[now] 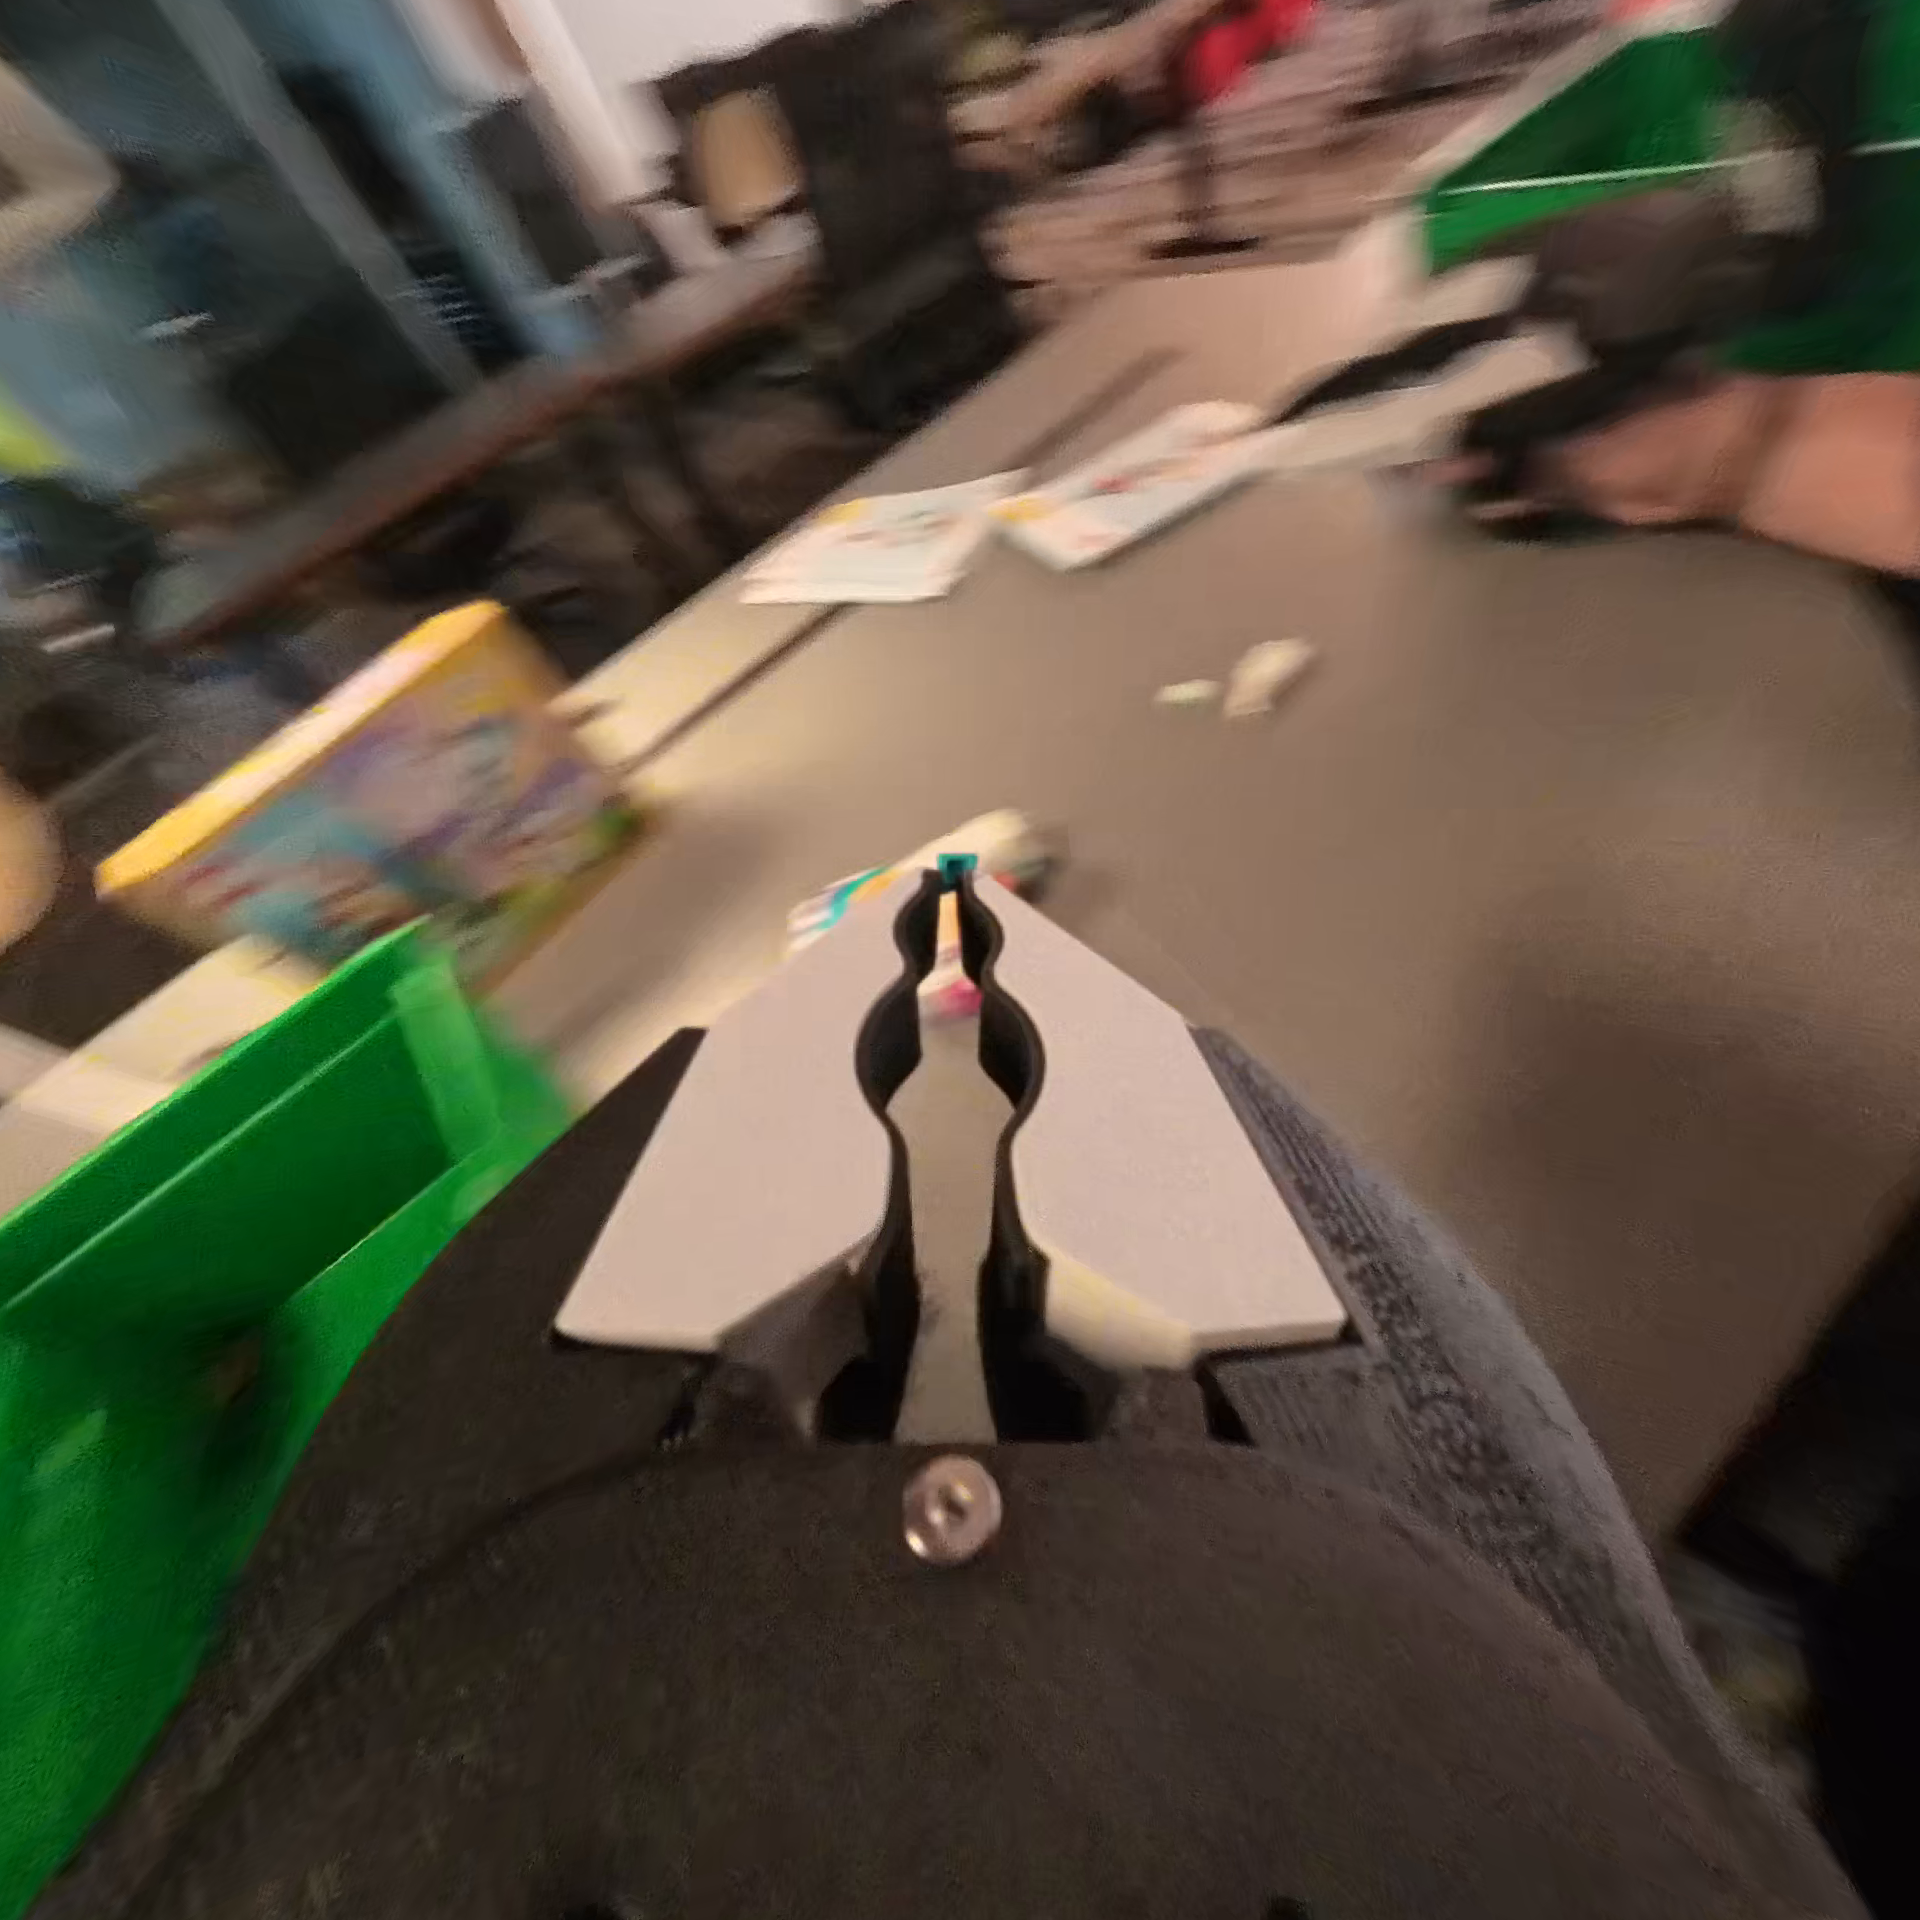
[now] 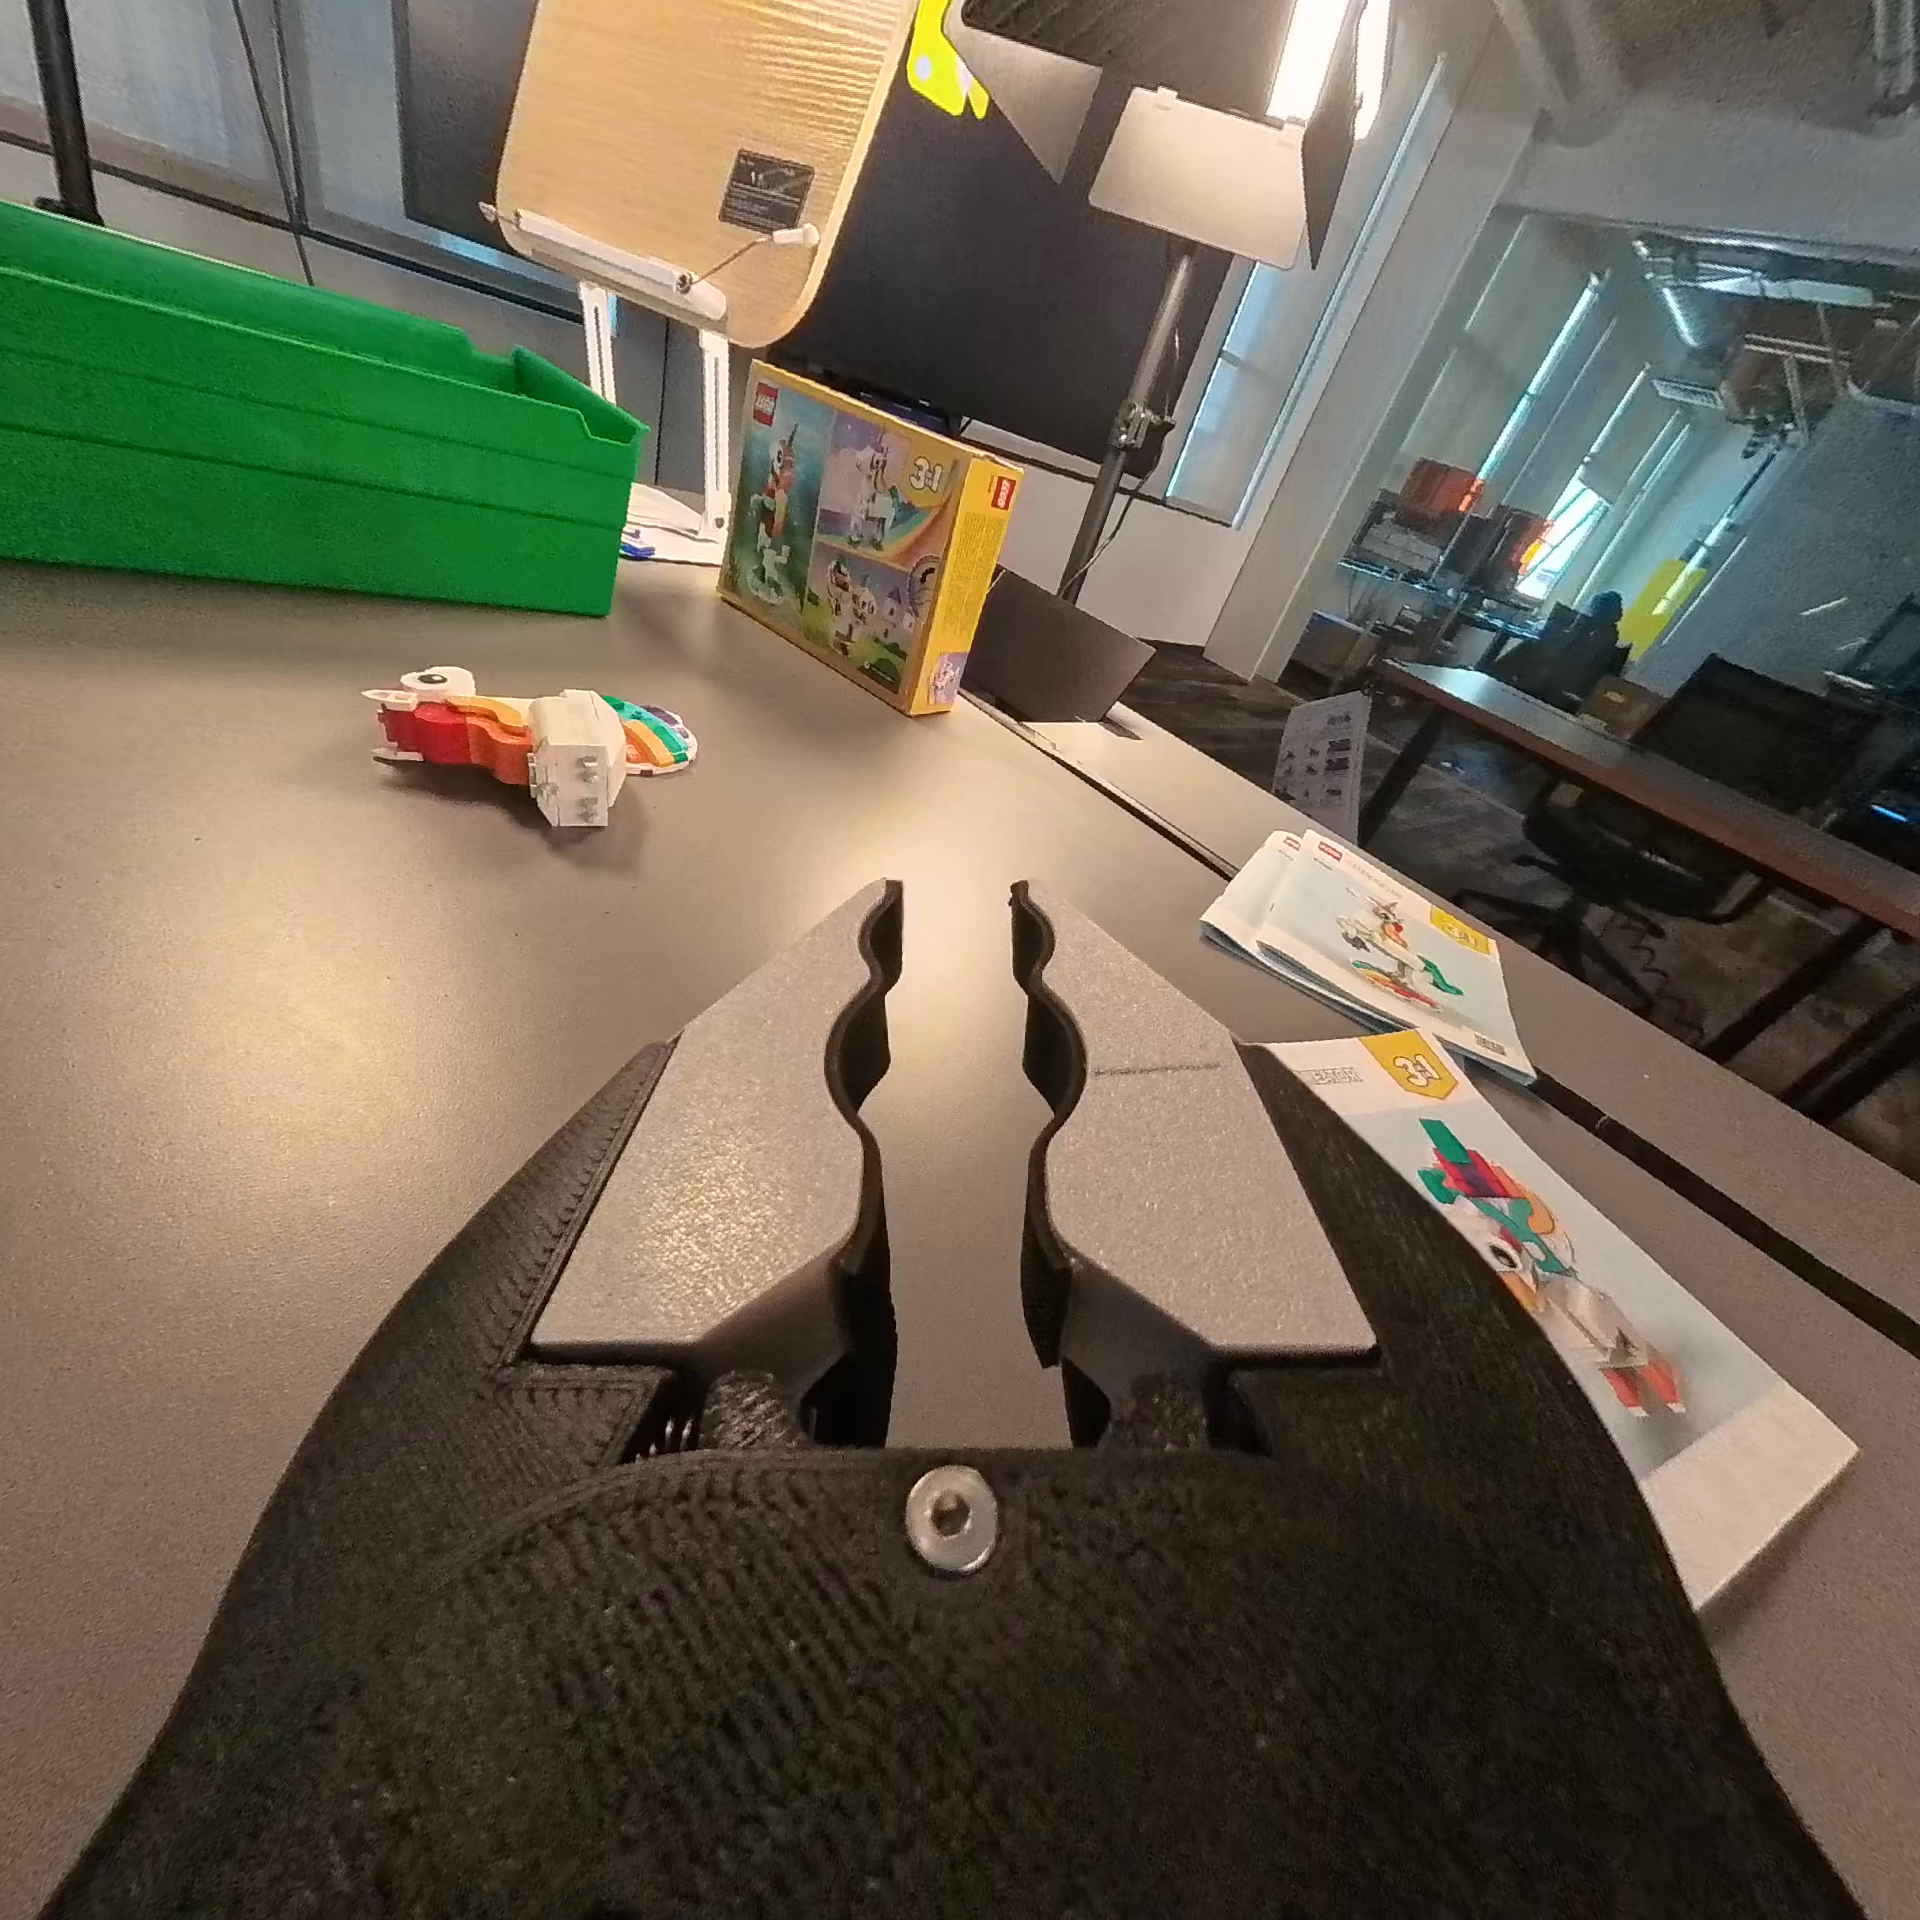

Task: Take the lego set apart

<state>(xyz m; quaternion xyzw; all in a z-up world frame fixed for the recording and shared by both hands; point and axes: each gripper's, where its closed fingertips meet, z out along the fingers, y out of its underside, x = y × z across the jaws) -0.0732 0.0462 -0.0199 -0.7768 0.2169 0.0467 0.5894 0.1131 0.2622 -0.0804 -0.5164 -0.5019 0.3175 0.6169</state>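
The left claw, grey-faced fingers on a black printed body, points toward 12 o'clock with its tips nearly together, pinching a tiny teal brick. The right claw, built alike, points toward 12 o'clock, fingers parted, gripping nothing.

The whole left wrist view was motion-blurred; the lego model sat mostly hidden behind the fingertips, and the green bin was cut off at the edge.
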